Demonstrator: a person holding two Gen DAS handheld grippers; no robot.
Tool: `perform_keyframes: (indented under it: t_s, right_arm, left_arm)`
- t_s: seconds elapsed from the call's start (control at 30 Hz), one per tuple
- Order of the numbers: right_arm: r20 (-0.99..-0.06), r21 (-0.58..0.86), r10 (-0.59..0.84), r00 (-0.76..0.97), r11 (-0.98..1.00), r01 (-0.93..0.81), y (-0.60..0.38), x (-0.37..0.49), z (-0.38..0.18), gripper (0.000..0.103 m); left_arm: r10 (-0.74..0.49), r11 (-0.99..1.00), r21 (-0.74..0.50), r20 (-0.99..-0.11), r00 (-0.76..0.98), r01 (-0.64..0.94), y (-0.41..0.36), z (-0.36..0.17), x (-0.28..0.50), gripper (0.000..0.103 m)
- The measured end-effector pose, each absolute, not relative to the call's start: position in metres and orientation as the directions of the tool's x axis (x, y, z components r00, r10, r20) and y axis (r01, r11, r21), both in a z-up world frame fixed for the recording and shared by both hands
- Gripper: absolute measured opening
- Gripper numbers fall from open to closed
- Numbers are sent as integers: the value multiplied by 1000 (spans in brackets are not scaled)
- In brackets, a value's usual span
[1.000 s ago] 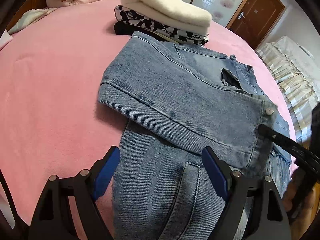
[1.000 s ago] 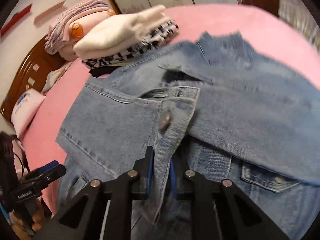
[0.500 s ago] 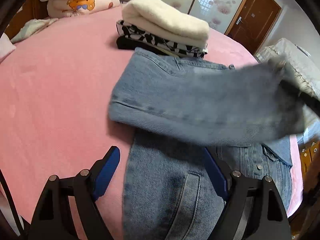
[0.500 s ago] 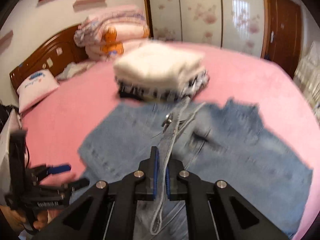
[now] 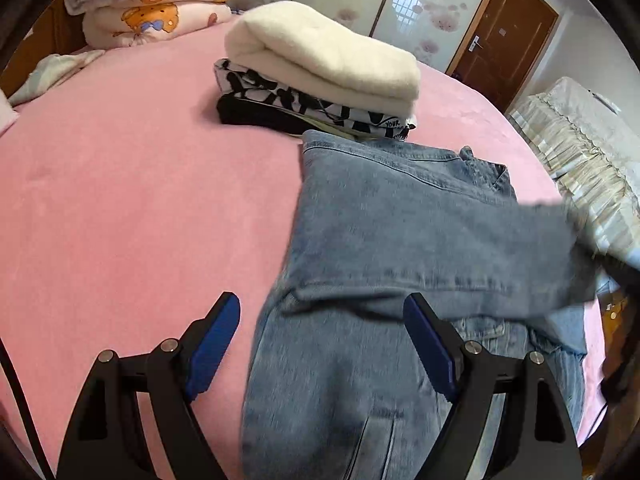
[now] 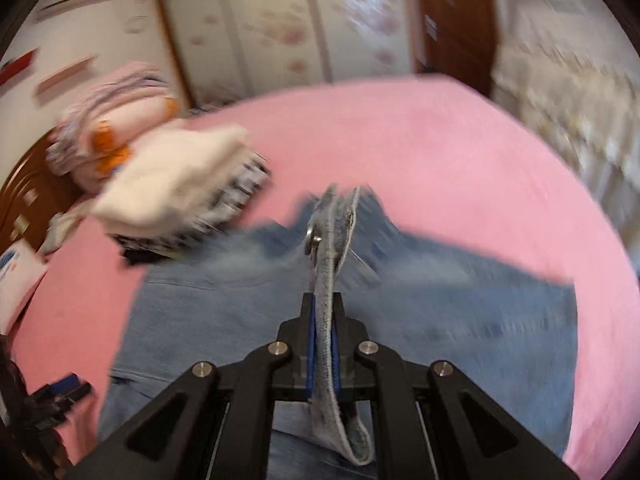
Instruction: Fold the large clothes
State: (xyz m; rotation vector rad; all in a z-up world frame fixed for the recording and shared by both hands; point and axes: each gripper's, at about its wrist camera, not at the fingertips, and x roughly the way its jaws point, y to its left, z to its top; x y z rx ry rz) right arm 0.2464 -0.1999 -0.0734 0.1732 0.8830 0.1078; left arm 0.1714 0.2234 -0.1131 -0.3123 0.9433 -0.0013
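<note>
Denim jacket (image 5: pixel 400 240) on pink bed (image 5: pixel 140 208)

Denim jacket (image 5: pixel 400 240), light blue, faded wash, spread mostly flat on pink bed cover, near a stack of folded clothes. One sleeve drawn across the body, blurred at its outer end. Cuff (image 6: pixel 332 240) lifted off the body (metal button showing), its edge upright. Chest pocket visible below the sleeve.
</note>
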Motion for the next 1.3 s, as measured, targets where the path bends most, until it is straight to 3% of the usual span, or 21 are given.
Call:
perform_keyframes:
  t_s: [0.13, 0.23, 0.37, 0.67, 0.73, 0.77, 0.83, 0.97, 1.03, 1.1, 1.23, 1.3]
  right_arm:
    - [-856, 224, 158, 493, 972, 76, -235, 247, -135, 13]
    - [-848, 318, 226, 480, 941, 119, -259, 241, -146, 21]
    - [-808, 363, 262, 527, 927, 96, -269, 240, -135, 48]
    - [-831, 366, 308, 462, 930, 39, -264, 306, -159, 52]
    - [-828, 334, 291, 479, 943, 5, -257, 311, -161, 51]
    - [-833, 299, 277, 479, 954, -31, -250, 312, -161, 32]
    - [-843, 247, 247, 478, 967, -63, -240, 312, -157, 23]
    - [-767, 241, 232, 599, 968, -66, -242, 305, -133, 20]
    - [-795, 213, 202, 572, 976, -48, -241, 314, -146, 22]
    - [-845, 166, 160, 511, 986, -34, -234, 321, -166, 26]
    - [-845, 176, 141, 517, 984, 19, -238, 309, -148, 41]
    - [-819, 145, 114, 562, 989, 10, -236, 292, -133, 41]
  left_arm:
    - [-165, 961, -259, -816, 553, -95, 224, -126, 208, 83]
    - [-189, 959, -268, -843, 503, -89, 230, -140, 240, 83]
    - [-211, 954, -283, -871, 444, -101, 236, -155, 281, 83]
    - [-245, 939, -315, -897, 368, -142, 240, -188, 351, 80]
    - [-237, 947, -302, -887, 396, -109, 234, -185, 357, 39]
    - [-214, 957, -273, -892, 397, -100, 229, -182, 359, 14]
    - [-176, 964, -244, -886, 428, -108, 227, -175, 359, 8]
    - [-124, 970, -216, -835, 536, -112, 231, -162, 352, 7]
    - [-122, 967, -217, -850, 513, -131, 235, -176, 358, 7]
    - [-114, 971, -202, -859, 499, -125, 235, -185, 361, 12]
    - [-35, 986, -112, -862, 506, -124, 227, -165, 351, 25]
    - [-20, 991, -91, -835, 549, -102, 221, -148, 340, 29]
